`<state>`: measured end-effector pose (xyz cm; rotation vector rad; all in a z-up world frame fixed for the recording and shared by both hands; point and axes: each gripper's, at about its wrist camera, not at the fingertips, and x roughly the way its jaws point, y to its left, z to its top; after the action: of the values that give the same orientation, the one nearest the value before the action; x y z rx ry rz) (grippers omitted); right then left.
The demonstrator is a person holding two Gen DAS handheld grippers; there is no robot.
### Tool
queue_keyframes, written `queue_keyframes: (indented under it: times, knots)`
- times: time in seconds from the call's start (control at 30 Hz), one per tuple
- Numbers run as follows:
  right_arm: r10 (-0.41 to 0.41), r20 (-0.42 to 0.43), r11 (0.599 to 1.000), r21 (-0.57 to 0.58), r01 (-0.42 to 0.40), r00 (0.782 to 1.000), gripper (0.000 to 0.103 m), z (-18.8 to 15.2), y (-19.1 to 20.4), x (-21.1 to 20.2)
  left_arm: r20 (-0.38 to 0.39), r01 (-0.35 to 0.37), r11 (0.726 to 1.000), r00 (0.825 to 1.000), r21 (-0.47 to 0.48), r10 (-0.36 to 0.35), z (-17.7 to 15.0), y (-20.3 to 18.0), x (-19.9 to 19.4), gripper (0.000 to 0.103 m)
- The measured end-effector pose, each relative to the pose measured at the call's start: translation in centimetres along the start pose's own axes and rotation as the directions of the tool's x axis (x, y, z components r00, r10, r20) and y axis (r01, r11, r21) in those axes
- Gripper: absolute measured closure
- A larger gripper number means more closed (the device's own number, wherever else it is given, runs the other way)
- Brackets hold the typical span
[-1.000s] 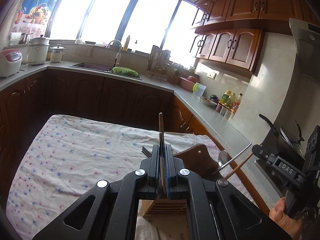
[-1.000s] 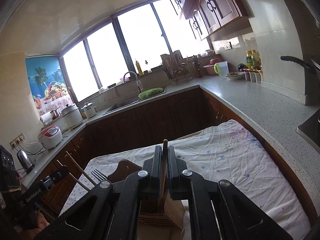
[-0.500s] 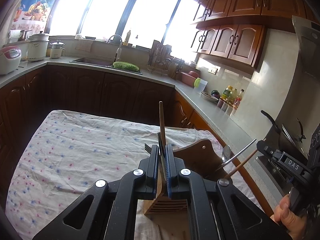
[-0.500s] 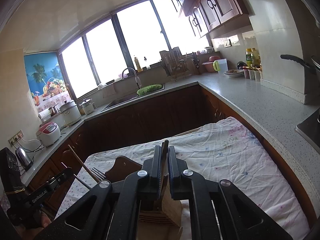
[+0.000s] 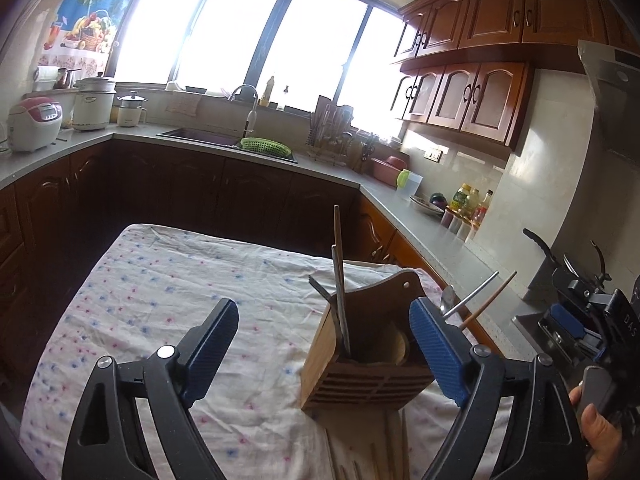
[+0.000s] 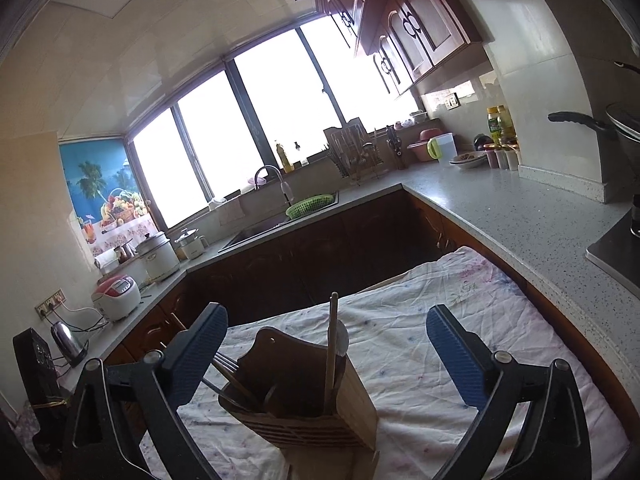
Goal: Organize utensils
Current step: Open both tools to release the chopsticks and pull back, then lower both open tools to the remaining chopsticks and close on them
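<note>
Both jaws opening: the left gripper (image 5: 324, 332) and right gripper (image 6: 326, 344) flank the wooden utensil holder (image 5: 360, 372), gripping nothing; its contents' lower ends sit hidden inside.

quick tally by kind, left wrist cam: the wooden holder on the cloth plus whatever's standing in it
Slotted wooden utensil holder: 1
Dark metal fork: 1
Silver metal spoon: 1
Thin upright sticks: 2
Silver leaning stick: 1
Wooden leaning stick: 1
Total: 7
Loose sticks in front of the holder are too blurred to count.
</note>
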<state>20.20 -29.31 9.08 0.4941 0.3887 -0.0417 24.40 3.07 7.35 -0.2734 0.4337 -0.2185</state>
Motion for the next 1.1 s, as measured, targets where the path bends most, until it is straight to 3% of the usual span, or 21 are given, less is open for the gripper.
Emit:
queue_keyframes:
  times: [0.6, 1.1]
  knots:
    - [-0.007, -0.181, 0.999, 0.051, 0.017, 0.983, 0.001, -8.8, -1.6, -5.0, -0.113, -0.049, 0.998, 0.993, -0.035, 0.045, -6.7, 0.7, -6.3, 0.015]
    - [-0.06, -0.298, 0.997, 0.023, 0.07, 0.953, 0.001, -15.1, -3.0, -5.9, -0.213, -0.082, 0.996, 0.974, -0.032, 0.073, -10.2, 0.9, -6.3, 0.015]
